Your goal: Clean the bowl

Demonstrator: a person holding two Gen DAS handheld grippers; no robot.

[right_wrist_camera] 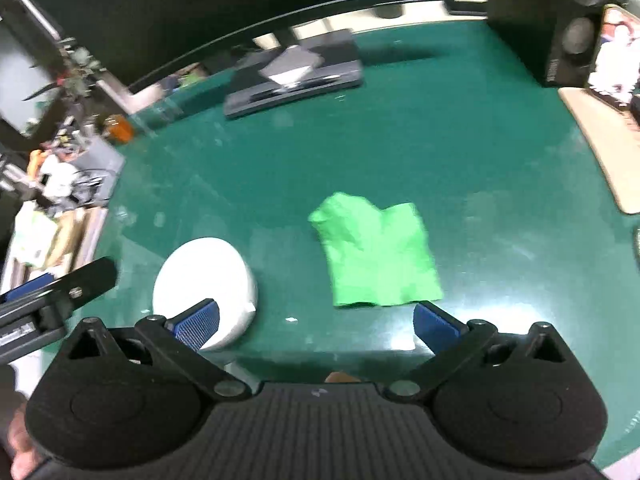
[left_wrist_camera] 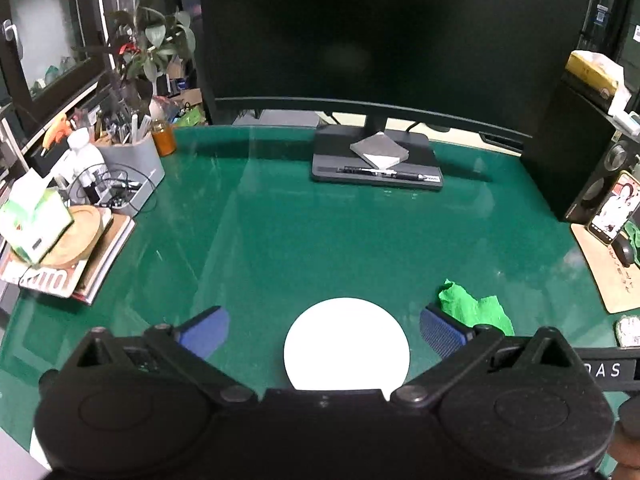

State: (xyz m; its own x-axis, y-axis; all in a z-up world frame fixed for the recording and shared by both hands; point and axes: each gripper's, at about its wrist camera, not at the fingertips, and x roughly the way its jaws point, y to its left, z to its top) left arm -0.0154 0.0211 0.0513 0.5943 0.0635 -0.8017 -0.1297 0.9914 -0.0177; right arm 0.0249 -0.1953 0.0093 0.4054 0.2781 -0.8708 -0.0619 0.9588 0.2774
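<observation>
I have the white bowl (left_wrist_camera: 346,343) sitting on the green desk (left_wrist_camera: 320,232), low at about 6 o'clock in my left wrist view, between the two blue pads. It is round, so I see no long axis; in my right wrist view its curved white wall (right_wrist_camera: 208,280) bulges toward me at 8 o'clock, and I cannot tell whether the mouth faces up or down. My left gripper (left_wrist_camera: 325,330) has its jaws spread wide, clear of the bowl on both sides. My right gripper (right_wrist_camera: 316,326) also stands apart with nothing between the pads. The green cloth (right_wrist_camera: 376,252) lies crumpled on the desk just beyond it, beside the bowl but apart from it. At 10 o'clock in the left view a grey organiser tray (left_wrist_camera: 138,168) holds pens, cables and small bottles
</observation>
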